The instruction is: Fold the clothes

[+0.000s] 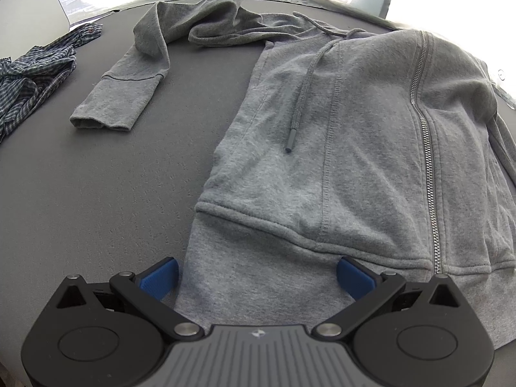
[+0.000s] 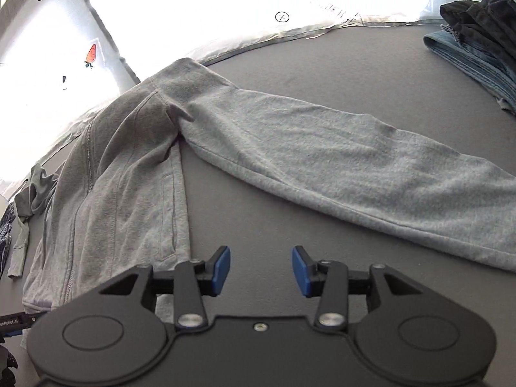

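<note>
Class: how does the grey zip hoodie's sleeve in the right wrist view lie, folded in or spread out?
Spread out: the sleeve lies flat, away from the body.

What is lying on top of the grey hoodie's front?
On the grey zip hoodie lies only its own drawstring, running down to a dark tip. Part of the grey table beneath is covered, so anything under the hoodie stays hidden.

Hoodie lies on table, checked shirt left.

Bare table between hoodie body and its spread sleeve; folded stack blocks far right; plaid shirt crowds left edge.
</note>
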`<action>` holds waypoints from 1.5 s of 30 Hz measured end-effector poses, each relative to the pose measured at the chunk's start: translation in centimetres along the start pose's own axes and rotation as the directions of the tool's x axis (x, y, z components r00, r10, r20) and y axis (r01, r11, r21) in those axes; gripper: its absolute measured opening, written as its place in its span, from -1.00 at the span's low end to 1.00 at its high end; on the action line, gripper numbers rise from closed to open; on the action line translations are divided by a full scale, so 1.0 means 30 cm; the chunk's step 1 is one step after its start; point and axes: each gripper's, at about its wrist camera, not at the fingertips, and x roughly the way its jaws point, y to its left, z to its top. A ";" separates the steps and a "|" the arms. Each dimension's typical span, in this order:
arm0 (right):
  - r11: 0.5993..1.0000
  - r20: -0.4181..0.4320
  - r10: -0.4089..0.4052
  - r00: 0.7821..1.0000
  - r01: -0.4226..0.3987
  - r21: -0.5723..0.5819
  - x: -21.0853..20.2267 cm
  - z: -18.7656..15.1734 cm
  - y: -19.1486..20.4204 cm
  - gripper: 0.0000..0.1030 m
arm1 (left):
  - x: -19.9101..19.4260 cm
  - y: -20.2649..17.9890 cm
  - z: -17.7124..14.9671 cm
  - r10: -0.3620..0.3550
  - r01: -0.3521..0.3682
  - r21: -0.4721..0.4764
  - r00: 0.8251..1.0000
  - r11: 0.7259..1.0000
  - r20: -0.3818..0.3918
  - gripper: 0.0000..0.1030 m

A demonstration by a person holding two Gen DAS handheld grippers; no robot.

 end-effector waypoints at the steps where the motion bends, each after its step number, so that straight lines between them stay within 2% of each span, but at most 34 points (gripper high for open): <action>1: 1.000 -0.011 0.021 1.000 -0.021 -0.003 0.006 -0.005 0.020 -0.11 | -0.003 0.011 0.001 0.007 -0.007 0.002 1.000 1.000 0.002 1.00; 3: 0.998 -0.034 0.061 0.998 -0.060 0.015 0.016 -0.021 0.051 -0.10 | -0.008 0.035 0.002 0.018 -0.018 0.004 1.000 1.000 0.005 1.00; 5: 0.994 -0.055 0.099 0.994 -0.096 0.050 0.025 -0.042 0.075 -0.10 | -0.006 0.065 0.003 -0.004 0.004 -0.008 1.000 1.000 0.004 0.97; 7: 0.994 -0.065 0.101 0.993 -0.098 0.043 0.026 -0.052 0.089 -0.03 | -0.005 0.079 0.001 -0.024 0.024 -0.014 1.000 1.000 0.011 0.92; 9: 0.996 -0.075 0.092 0.993 -0.091 0.017 0.025 -0.061 0.110 -0.03 | -0.014 0.064 -0.005 -0.032 0.032 0.019 0.999 0.999 0.043 0.79; 10: 0.996 -0.080 0.087 0.993 -0.087 0.003 0.024 -0.065 0.121 -0.08 | -0.022 0.053 -0.006 -0.048 0.045 0.044 0.997 0.998 0.059 0.61; 11: 0.996 -0.088 0.083 0.993 -0.084 -0.011 0.024 -0.069 0.131 -0.30 | -0.030 0.041 -0.007 -0.065 0.060 0.069 0.995 0.996 0.073 0.39; 12: 0.996 -0.112 0.081 0.990 -0.086 -0.033 0.024 -0.072 0.137 -0.54 | -0.035 0.032 -0.006 -0.077 0.070 0.087 0.994 0.994 0.080 0.29; 13: 0.995 -0.122 0.075 0.990 -0.082 -0.055 0.024 -0.078 0.145 -0.64 | -0.039 0.021 -0.008 -0.088 0.078 0.109 0.992 0.991 0.090 0.12; 14: 0.994 -0.131 0.069 0.989 -0.079 -0.075 0.023 -0.084 0.152 -0.87 | -0.043 0.012 -0.010 -0.098 0.085 0.129 0.990 0.988 0.101 -0.04; 15: 0.994 -0.129 0.064 0.990 -0.074 -0.081 0.018 -0.089 0.155 -0.92 | -0.046 0.011 -0.014 -0.101 0.085 0.136 0.989 0.987 0.110 -0.14; 17: 0.994 -0.125 0.053 0.991 -0.065 -0.092 0.006 -0.099 0.159 -0.93 | -0.057 0.019 -0.018 -0.111 0.095 0.130 0.986 0.987 0.122 -0.56; 19: 0.995 -0.102 0.046 0.994 -0.054 -0.078 -0.023 -0.112 0.155 -0.94 | -0.075 0.038 -0.023 -0.138 0.126 0.096 0.982 0.987 0.130 -0.78; 20: 0.996 -0.089 0.045 0.995 -0.051 -0.072 -0.040 -0.118 0.154 -0.95 | -0.089 0.049 -0.029 -0.145 0.134 0.082 0.979 0.988 0.140 -0.83; 23: 0.996 -0.057 0.048 0.997 -0.052 -0.067 -0.096 -0.137 0.158 -0.95 | -0.136 0.070 -0.054 -0.156 0.148 0.060 0.974 0.987 0.166 -0.85; 27: 0.996 -0.031 0.056 0.998 -0.058 -0.073 -0.183 -0.176 0.167 -0.95 | -0.206 0.077 -0.087 -0.166 0.154 0.077 0.967 0.985 0.194 -0.86; 31: 0.996 -0.042 0.050 0.998 -0.052 -0.070 -0.267 -0.244 0.149 -0.96 | -0.276 0.086 -0.142 -0.175 0.158 0.101 0.965 0.982 0.194 -0.87; 36: 0.999 -0.089 0.054 0.995 -0.054 0.000 -0.357 -0.317 0.098 -0.96 | -0.339 0.129 -0.218 -0.189 0.173 0.113 0.971 0.978 0.148 -0.87; 39: 0.999 -0.119 0.044 0.992 -0.041 0.028 -0.387 -0.354 0.078 -0.96 | -0.331 0.144 -0.271 -0.181 0.170 0.119 0.979 0.978 0.089 -0.86; 43: 0.999 -0.159 0.008 0.987 0.000 0.048 -0.349 -0.381 0.076 -0.96 | -0.272 0.151 -0.308 -0.142 0.140 0.120 0.990 0.983 0.012 -0.84; 45: 0.999 -0.180 -0.030 0.983 0.033 0.018 -0.327 -0.385 0.091 -0.96 | -0.249 0.154 -0.312 -0.123 0.124 0.117 0.992 0.985 -0.018 -0.73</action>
